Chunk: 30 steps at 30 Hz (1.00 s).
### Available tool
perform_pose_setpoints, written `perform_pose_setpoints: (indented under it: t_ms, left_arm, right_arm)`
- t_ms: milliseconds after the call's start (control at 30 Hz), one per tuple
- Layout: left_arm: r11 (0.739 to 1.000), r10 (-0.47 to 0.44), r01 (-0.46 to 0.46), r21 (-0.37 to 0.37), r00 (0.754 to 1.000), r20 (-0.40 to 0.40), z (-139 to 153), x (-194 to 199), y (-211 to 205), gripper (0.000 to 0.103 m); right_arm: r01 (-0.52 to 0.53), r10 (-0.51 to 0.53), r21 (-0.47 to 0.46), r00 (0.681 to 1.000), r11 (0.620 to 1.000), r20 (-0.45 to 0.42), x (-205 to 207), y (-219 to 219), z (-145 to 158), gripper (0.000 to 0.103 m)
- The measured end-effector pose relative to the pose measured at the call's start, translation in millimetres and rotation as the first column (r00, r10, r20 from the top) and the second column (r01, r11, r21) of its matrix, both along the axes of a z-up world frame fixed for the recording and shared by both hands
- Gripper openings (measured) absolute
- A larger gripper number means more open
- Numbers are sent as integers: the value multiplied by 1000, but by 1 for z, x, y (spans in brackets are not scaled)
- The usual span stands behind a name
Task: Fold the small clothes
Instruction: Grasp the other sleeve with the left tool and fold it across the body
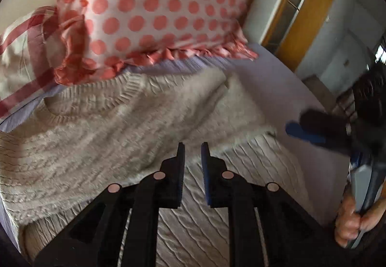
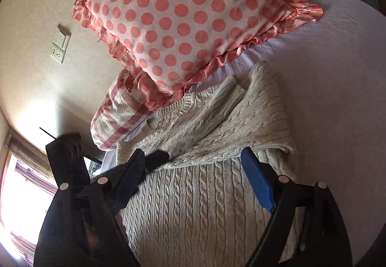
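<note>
A cream cable-knit sweater [image 1: 120,136] lies on the pale lilac bed sheet [image 1: 284,88], with a sleeve folded across its body. My left gripper [image 1: 193,149] hovers just over the sleeve's edge, its jaws a narrow gap apart with nothing between them. My right gripper [image 2: 193,158] is wide open above the sweater's [image 2: 193,206] lower body, empty. It also shows at the right of the left wrist view [image 1: 311,129], held in a hand. The left gripper's tip [image 2: 156,158] shows in the right wrist view, at the sleeve's end.
A pink polka-dot pillow [image 2: 183,18] leans at the head of the bed, touching the sweater's collar. A red-striped pillow [image 2: 115,117] lies beside it. A wall socket [image 2: 60,43] is on the beige wall. A wooden door frame [image 1: 301,9] stands right of the bed.
</note>
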State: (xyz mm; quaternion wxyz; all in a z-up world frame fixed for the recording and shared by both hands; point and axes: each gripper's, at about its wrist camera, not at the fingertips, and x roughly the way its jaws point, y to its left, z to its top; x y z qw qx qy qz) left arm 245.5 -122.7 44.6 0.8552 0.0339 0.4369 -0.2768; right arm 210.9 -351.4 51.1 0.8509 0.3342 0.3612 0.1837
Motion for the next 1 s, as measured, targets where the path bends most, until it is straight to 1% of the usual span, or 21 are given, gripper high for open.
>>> perform_pose_setpoints:
  t_ms: [33,67,100,133,167,200,267,300,367,400,467,567,633,667,700,733,767,833,900,933,1000]
  left_arm:
    - [1000,-15,15,15,1000,17,0,-12,5,23]
    - [1000,-13,12,25,999,36,2,-23,11,37]
    - [1000,-4,2,29,998,60,5,-34,22,41]
    - [999,13,-16,32,996,89,9,-45,38,49]
    - [999,33,-37,36,993,110,14,-52,54,53]
    - [997,58,-64,43,990,129,16,-61,71,55]
    - [992,107,-115,52,985,138,17,-73,91,62]
    - [988,134,-142,55,982,134,17,-77,102,63]
    - [979,188,-195,53,976,113,13,-81,127,64]
    - [974,213,-219,51,972,100,11,-85,139,65]
    - [968,244,-248,44,966,86,10,-90,158,65]
    - [960,275,-277,26,959,72,6,-98,179,69]
    - [958,286,-287,12,956,64,4,-100,185,70]
    - [958,287,-288,7,956,61,2,-100,187,70]
    - [958,287,-288,1,956,61,3,-100,188,70]
    - [958,286,-286,-2,956,62,3,-100,188,71]
    - [958,285,-286,-5,956,66,4,-101,189,71]
    - [958,288,-288,-11,954,84,6,-104,191,74]
    - [954,300,-301,-6,948,107,9,-108,196,76]
    - [951,307,-309,-6,945,111,9,-110,199,76]
    - [947,320,-320,-14,941,108,10,-111,205,77]
  right_arm:
    - [-5,5,4,1000,1000,2,2,-2,0,83]
    - [-13,13,6,1000,1000,2,4,-1,0,82]
    - [-20,20,7,1000,1000,-1,8,1,0,81]
    - [-27,27,5,1000,1000,-9,14,4,-1,75]
    - [-35,35,0,999,999,-16,20,7,-1,71]
    - [-43,43,-8,999,999,-26,28,11,-1,70]
    - [-37,36,-14,997,999,-72,50,16,-5,65]
    - [-24,22,-12,995,1000,-96,61,16,-8,64]
    - [34,-39,-32,989,999,-145,82,13,-13,63]
    - [60,-66,-42,986,997,-152,90,11,-14,63]
    - [107,-121,-86,977,991,-175,102,8,-20,63]
    - [138,-153,-80,963,987,-221,117,6,-38,63]
    - [166,-181,-88,963,982,-200,122,6,-40,63]
    - [172,-186,-93,964,981,-190,124,7,-40,52]
    - [170,-187,-112,967,979,-172,126,10,-38,38]
    - [153,-175,-148,973,977,-153,127,14,-35,20]
    - [151,-176,-171,974,974,-140,125,15,-32,14]
    - [146,-159,-153,984,977,-77,113,14,-19,14]
    - [159,-161,-174,987,972,0,95,14,-1,14]
    - [174,-171,-184,985,967,33,83,13,8,14]
    - [223,-214,-213,975,951,66,65,9,17,14]
